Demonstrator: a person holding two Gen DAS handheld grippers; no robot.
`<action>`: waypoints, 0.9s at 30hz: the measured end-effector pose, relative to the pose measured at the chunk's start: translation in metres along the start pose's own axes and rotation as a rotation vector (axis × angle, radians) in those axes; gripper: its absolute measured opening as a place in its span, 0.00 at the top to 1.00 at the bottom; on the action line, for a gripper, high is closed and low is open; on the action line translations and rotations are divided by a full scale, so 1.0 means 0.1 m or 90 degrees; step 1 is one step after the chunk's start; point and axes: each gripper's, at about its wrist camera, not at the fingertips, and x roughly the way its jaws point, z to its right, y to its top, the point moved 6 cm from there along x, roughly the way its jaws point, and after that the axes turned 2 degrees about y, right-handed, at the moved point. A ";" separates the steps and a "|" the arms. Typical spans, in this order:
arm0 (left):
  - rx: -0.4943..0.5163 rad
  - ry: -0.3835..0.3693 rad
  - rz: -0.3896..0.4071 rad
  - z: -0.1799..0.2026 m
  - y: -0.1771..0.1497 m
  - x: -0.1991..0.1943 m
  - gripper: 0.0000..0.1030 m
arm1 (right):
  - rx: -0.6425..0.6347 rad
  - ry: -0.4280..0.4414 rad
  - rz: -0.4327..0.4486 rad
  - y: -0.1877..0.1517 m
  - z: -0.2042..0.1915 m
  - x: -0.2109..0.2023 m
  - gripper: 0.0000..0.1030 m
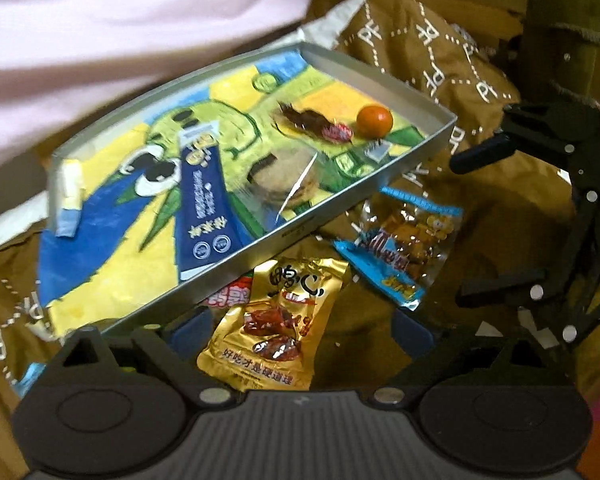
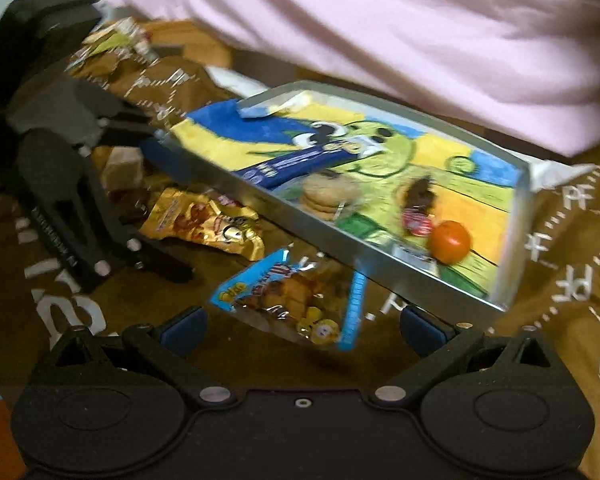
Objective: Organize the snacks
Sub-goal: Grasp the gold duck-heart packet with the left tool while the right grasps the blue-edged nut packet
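Note:
A shallow metal tray [image 1: 380, 178] [image 2: 300, 220] with a cartoon print lies tilted on the brown cloth. It holds an orange ball [image 1: 374, 120] [image 2: 451, 242], a dark wrapped candy [image 1: 308, 122], a cookie pack [image 1: 284, 178] [image 2: 328, 196] and a long blue packet [image 1: 204, 200]. In front of it lie a gold packet [image 1: 276, 328] [image 2: 204, 220] and a blue-edged clear packet [image 1: 404, 240] [image 2: 296, 300]. My left gripper [image 1: 300, 330] [image 2: 148, 192] is open around the gold packet. My right gripper [image 2: 302, 328] [image 1: 480, 220] is open, with the clear packet between its fingers.
Brown cloth [image 1: 440, 60] with white lettering covers the surface. A person's pink garment [image 2: 380, 32] rises close behind the tray. A red packet [image 1: 228, 292] sticks out from under the tray's front edge. A beige block [image 2: 124, 168] sits near the left gripper.

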 end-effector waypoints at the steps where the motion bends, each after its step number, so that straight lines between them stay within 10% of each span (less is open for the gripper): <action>1: 0.002 -0.005 -0.006 -0.01 0.01 0.03 0.11 | -0.009 0.001 -0.004 0.00 -0.01 0.03 0.01; 13: 0.094 0.001 -0.063 0.02 0.04 0.23 0.40 | 0.003 -0.003 -0.032 0.05 0.05 0.35 0.02; 21: 0.080 -0.008 -0.077 0.08 -0.02 0.15 0.45 | -0.011 -0.019 -0.013 0.03 0.02 0.28 0.28; 27: 0.010 -0.013 -0.107 0.14 -0.08 0.09 0.45 | -0.130 -0.105 0.020 0.02 -0.15 0.25 0.15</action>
